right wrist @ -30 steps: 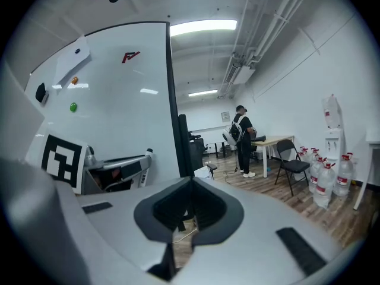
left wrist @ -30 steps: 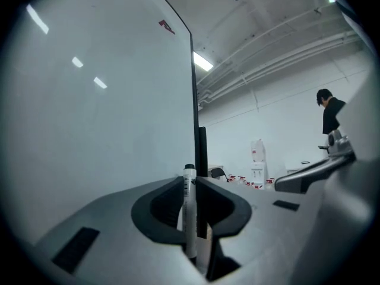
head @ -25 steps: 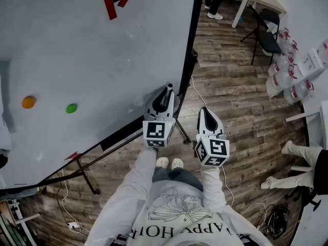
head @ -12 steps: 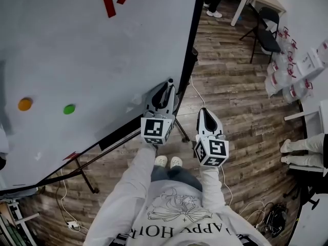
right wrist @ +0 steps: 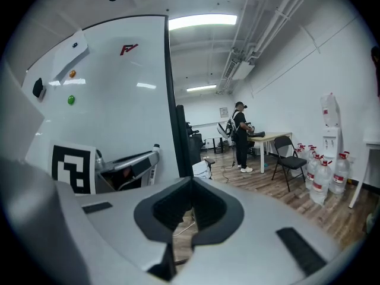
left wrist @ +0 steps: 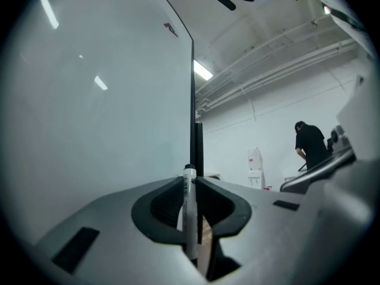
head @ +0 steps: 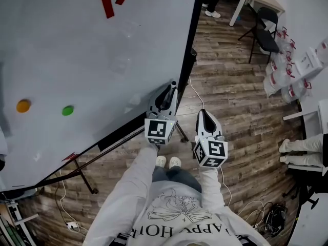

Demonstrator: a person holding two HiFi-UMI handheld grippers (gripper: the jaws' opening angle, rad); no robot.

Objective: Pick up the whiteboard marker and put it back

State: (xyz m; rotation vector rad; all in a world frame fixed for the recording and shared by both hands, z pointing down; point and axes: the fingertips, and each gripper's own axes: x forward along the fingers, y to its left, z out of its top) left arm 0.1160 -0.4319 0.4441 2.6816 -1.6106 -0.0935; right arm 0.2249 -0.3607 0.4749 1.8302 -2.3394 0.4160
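Whiteboard marker [left wrist: 189, 212] stands upright, pinched in the jaws of the left gripper [head: 170, 86], near the right edge of the whiteboard [head: 92, 50]. The jaws of the right gripper [right wrist: 190, 186] are pressed together and empty. The putting-back step seems in hand; next the marker needs placing and release.

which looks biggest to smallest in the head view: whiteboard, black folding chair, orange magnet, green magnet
1. whiteboard: by far the largest.
2. black folding chair: it stands farther from the camera, so it looks small.
3. orange magnet and green magnet: they look alike, so I won't rank them.
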